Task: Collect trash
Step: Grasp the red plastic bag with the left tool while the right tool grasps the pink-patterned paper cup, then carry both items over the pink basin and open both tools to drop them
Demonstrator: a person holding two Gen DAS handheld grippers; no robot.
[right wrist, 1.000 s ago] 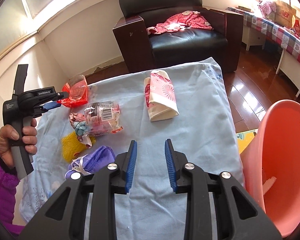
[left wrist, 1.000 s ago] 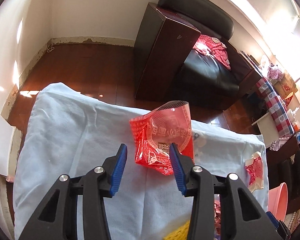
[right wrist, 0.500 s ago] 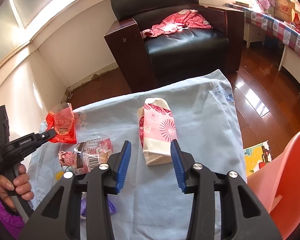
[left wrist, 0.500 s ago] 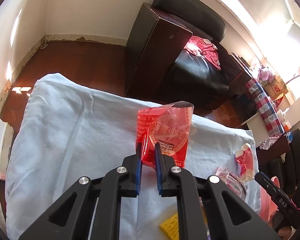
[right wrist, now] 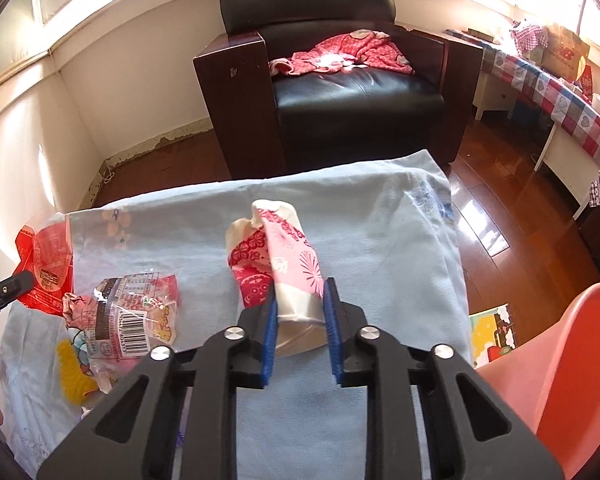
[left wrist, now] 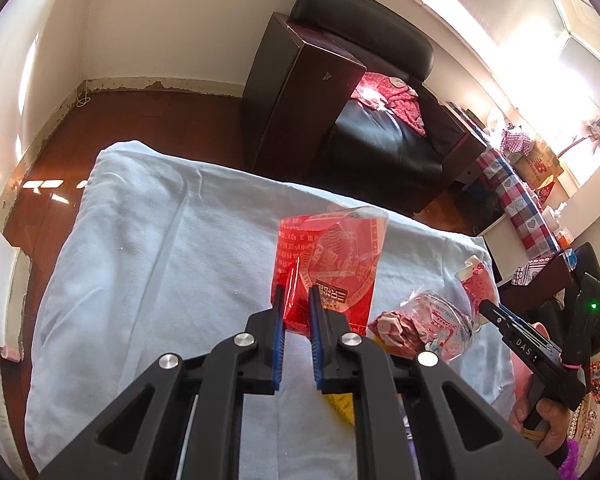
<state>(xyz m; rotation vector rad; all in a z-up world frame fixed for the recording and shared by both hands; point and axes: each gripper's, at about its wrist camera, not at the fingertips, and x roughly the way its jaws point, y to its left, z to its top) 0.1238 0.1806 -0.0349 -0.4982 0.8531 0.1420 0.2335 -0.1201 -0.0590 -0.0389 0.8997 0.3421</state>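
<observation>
left gripper (left wrist: 297,309) fingers clamp the red wrapper (left wrist: 332,264); right gripper (right wrist: 300,312) fingers are closing on the pink cup (right wrist: 288,272) beside the pink bin (right wrist: 572,360), likely its destination.

Left gripper (left wrist: 296,300): pinching the see-through red plastic wrapper (left wrist: 332,264)
Crumpled pink wrapper (left wrist: 420,326): at 3 o'clock

Black gripper (left wrist: 296,320) frames, blue ribbed pads, silver screws, purple sleeve (left wrist: 572,456).
</observation>
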